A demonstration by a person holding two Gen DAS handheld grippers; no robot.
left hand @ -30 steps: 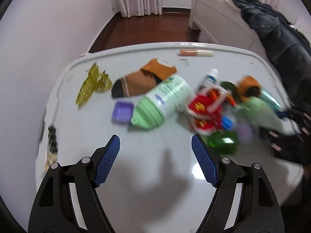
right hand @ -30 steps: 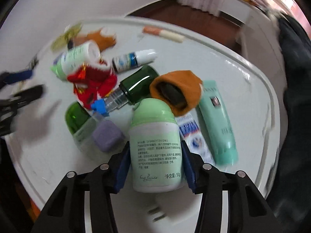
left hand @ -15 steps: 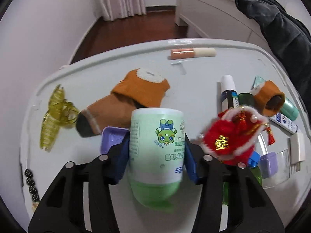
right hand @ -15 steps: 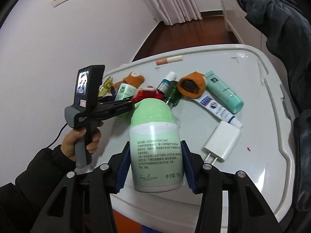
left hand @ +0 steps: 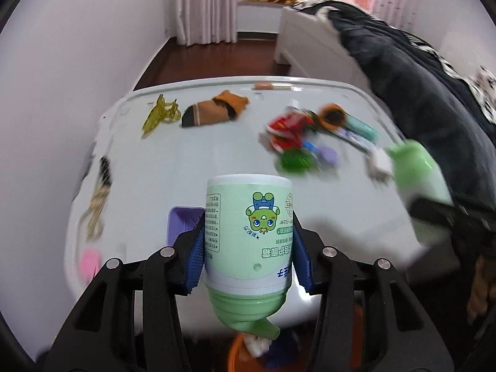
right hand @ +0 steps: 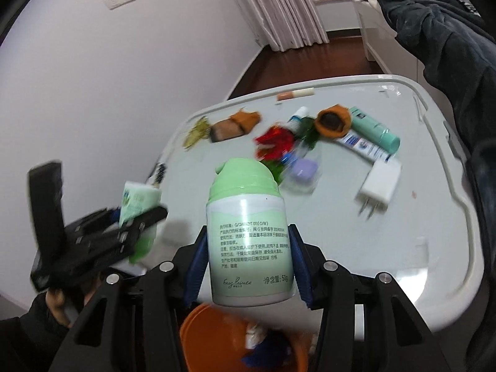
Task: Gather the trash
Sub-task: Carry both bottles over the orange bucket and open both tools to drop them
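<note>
over the near edge of the white table (right hand: 434,279), both grippers carry green bottles. left gripper (left hand: 248,257) is clamped on a pale green cream bottle (left hand: 248,235) with a cartoon frog label, held upside down: green pump cap pointing toward the camera, flat white base pointing away. blue pads (left hand: 195,257) press both sides of the label. right gripper (right hand: 245,263) is clamped on a second green pump bottle (right hand: 248,241), upright, cap away from the camera, printed text facing the lens, blue pads tight on its sides.

below both bottles sits an orange bin (right hand: 217,338), beside the table's near edge; inside it, something white and something dark blue, too blurred to identify. the same bin shows in the left wrist view just under the pump cap.

on the table, far left: a yellow-gold hair clip (left hand: 159,114) and a brown-orange sock (left hand: 214,111), near each other. far edge: a small orange-white tube (right hand: 294,94). centre: a cluster with a red tasselled ornament (right hand: 274,142), a dark green bottle partly hidden, a rolled orange sock (right hand: 333,122), a purple cap (right hand: 303,169) and a clear container, touching or overlapping. right of these: a teal tube (right hand: 373,128), a white-blue tube (right hand: 362,147) beside it, and a white charger plug (right hand: 381,186) lying apart. a purple square piece (left hand: 183,223) lies behind the left gripper. beads and a pink item on the left edge, blurred.
</note>
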